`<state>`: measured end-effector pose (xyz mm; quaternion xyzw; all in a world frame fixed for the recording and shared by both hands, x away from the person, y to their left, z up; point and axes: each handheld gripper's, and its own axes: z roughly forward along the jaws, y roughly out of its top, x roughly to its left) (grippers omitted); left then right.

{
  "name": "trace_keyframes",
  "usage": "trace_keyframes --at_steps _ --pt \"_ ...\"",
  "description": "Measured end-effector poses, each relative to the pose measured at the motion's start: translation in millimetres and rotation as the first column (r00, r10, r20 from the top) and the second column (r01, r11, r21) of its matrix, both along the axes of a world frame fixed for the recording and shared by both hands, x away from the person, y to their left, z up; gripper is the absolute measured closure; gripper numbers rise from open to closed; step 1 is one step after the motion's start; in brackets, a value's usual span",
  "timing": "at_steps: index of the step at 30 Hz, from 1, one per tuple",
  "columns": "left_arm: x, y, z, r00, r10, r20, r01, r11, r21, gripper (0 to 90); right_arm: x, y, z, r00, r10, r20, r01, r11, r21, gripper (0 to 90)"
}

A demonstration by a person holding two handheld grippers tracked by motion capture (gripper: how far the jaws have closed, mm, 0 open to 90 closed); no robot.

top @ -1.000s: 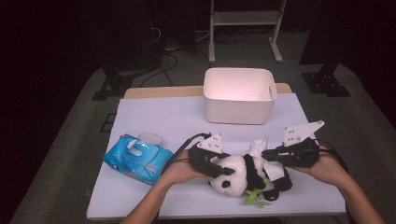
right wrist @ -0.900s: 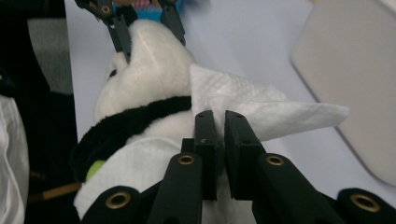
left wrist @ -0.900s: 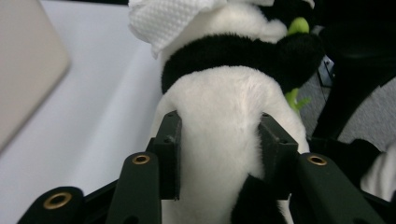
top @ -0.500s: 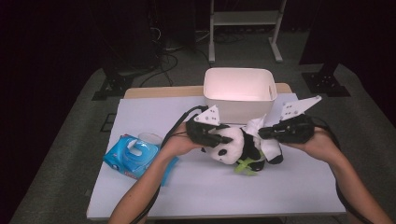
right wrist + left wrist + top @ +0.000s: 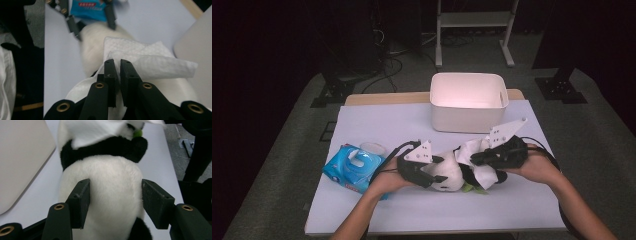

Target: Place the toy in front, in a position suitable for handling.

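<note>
A black-and-white panda plush [image 5: 452,174] lies on the white table [image 5: 387,125], in front of the person. My left gripper [image 5: 439,171] reaches it from the left. In the left gripper view its jaws [image 5: 113,195] stand either side of the panda's white body [image 5: 110,177]. They have just been opening, and the fur is not squeezed. My right gripper [image 5: 474,159] comes from the right, shut on a white wipe [image 5: 479,150] draped over the panda. In the right gripper view the pads [image 5: 116,65] pinch the wipe [image 5: 150,65] above the plush [image 5: 92,42].
A white bin [image 5: 468,102] stands at the back of the table, just beyond the panda. A blue pack of wipes [image 5: 352,165] lies at the left, by the left forearm. Dark floor and stands surround the table.
Both hands carried the panda toward the bin, then back nearer and a little left. The left jaws have widened around the plush. The right gripper kept hold of the wipe.
</note>
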<state>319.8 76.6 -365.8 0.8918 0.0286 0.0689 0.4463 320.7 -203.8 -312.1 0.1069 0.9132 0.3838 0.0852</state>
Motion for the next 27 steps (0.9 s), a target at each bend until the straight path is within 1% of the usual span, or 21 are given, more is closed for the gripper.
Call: trace_keyframes --at_steps 2,3,4,5,7,8,9,10,11,12,13,15,17,18,19,20,21,22,24,25,27 --pt "-0.6 1.0 -1.1 1.0 -0.006 0.0 0.006 1.0 -0.005 41.6 7.4 -2.8 2.3 0.9999 -0.014 0.0 0.014 0.9997 0.019 83.4" --pt "-0.8 1.1 -1.8 1.0 -0.004 -0.002 0.004 0.9999 -0.012 41.7 11.6 -5.6 3.7 0.9997 -0.025 -0.001 0.025 0.9989 0.04 83.4" --pt "-0.9 1.0 -2.3 1.0 -0.004 -0.003 0.004 0.9999 -0.016 41.6 13.9 -7.4 4.3 0.9995 -0.032 -0.004 0.032 0.9983 0.049 83.4" --pt "-1.1 0.7 -2.6 1.0 -0.003 0.0 0.003 0.9998 -0.018 41.4 17.5 -9.8 4.9 0.9989 -0.046 -0.003 0.046 0.9979 0.045 83.4" --pt "-0.6 -0.1 -2.3 0.9999 0.011 0.002 -0.011 0.9997 -0.022 40.3 21.8 -12.3 3.6 0.9984 -0.056 -0.009 0.057 0.9977 0.037 83.5" --pt "-0.8 -0.8 -2.7 0.9998 0.022 -0.001 -0.022 0.9994 -0.027 38.3 22.5 -12.6 1.7 0.9984 -0.055 -0.007 0.056 0.998 0.029 83.5" --pt "-0.3 -1.7 -2.9 0.9995 0.031 0.007 -0.03 0.9993 -0.022 37.5 22.0 -12.7 0.2 0.9981 -0.06 -0.01 0.06 0.9979 0.022 83.5" --pt "-0.3 -2.7 -3.3 0.9989 0.046 0.005 -0.046 0.9986 -0.026 37.5 20.6 -13.5 -2.2 0.9981 -0.059 -0.014 0.06 0.9981 0.013 83.5" --pt "0.3 -3.3 -3.1 0.9987 0.051 0.006 -0.051 0.9986 -0.015 37.1 18.3 -14.8 -3.7 0.9982 -0.058 -0.017 0.058 0.9982 0.012 83.5" --pt "0.2 -4.6 -3.7 0.9986 0.053 0.006 -0.053 0.9985 -0.015 36.6 15.4 -16.5 -5.3 0.9981 -0.057 -0.021 0.058 0.9983 0.013 83.6" --pt "0.0 -5.4 -3.9 0.9985 0.055 0.01 -0.054 0.9985 -0.01 36.4 12.2 -18.4 -7.2 0.9983 -0.055 -0.018 0.055 0.9984 0.013 83.6" --pt "-0.1 -9.0 -4.6 0.9981 0.055 0.029 -0.055 0.9983 0.017 36.1 4.0 -22.9 -10.9 0.9983 -0.052 -0.024 0.053 0.9985 0.012 83.7" --pt "-0.7 -12.7 -4.7 0.9985 0.046 0.029 -0.047 0.9985 0.029 36.0 -4.7 -27.1 -15.2 0.9984 -0.05 -0.027 0.051 0.9986 0.012 83.7" --pt "-0.9 -13.8 -3.1 0.9995 0.032 0.001 -0.032 0.9993 0.018 36.0 -7.4 -28.7 -17.0 0.9985 -0.048 -0.026 0.049 0.9988 0.01 83.7" --pt "-0.7 -13.7 -2.0 0.9996 0.022 -0.018 -0.022 0.9997 0.004 35.2 -11.8 -31.6 -20.2 0.9987 -0.044 -0.027 0.044 0.999 0.012 83.8" --pt "0.1 -13.1 0.1 0.9988 0.019 -0.045 -0.02 0.9997 -0.014 34.0 -14.9 -33.3 -22.2 0.9983 -0.044 -0.038 0.045 0.9989 0.015 83.8" --pt "1.3 -12.9 0.4 0.9985 0.032 -0.045 -0.032 0.9995 -0.008 31.5 -19.4 -35.9 -26.1 0.9981 -0.034 -0.051 0.035 0.9991 0.023 83.8" --pt "2.1 -13.3 -0.9 0.9984 0.033 -0.047 -0.034 0.9994 -0.002 31.2 -23.9 -38.0 -29.5 0.9983 -0.029 -0.051 0.031 0.9991 0.028 83.8" --pt "4.4 -14.8 -5.9 0.997 0.028 -0.073 -0.028 0.9996 0.003 30.0 -29.3 -39.5 -31.1 0.9985 -0.037 -0.042 0.038 0.9986 0.038 83.8" --pt "4.3 -16.0 -8.6 0.9965 0.027 -0.079 -0.027 0.9996 0.003 30.3 -31.9 -39.5 -31.5 0.9987 -0.036 -0.037 0.037 0.9986 0.038 83.7" --pt "3.2 -17.5 -12.1 0.9974 0.026 -0.068 -0.025 0.9996 0.009 31.4 -36.0 -35.7 -30.0 0.9995 -0.031 -0.011 0.031 0.999 0.033 83.7"
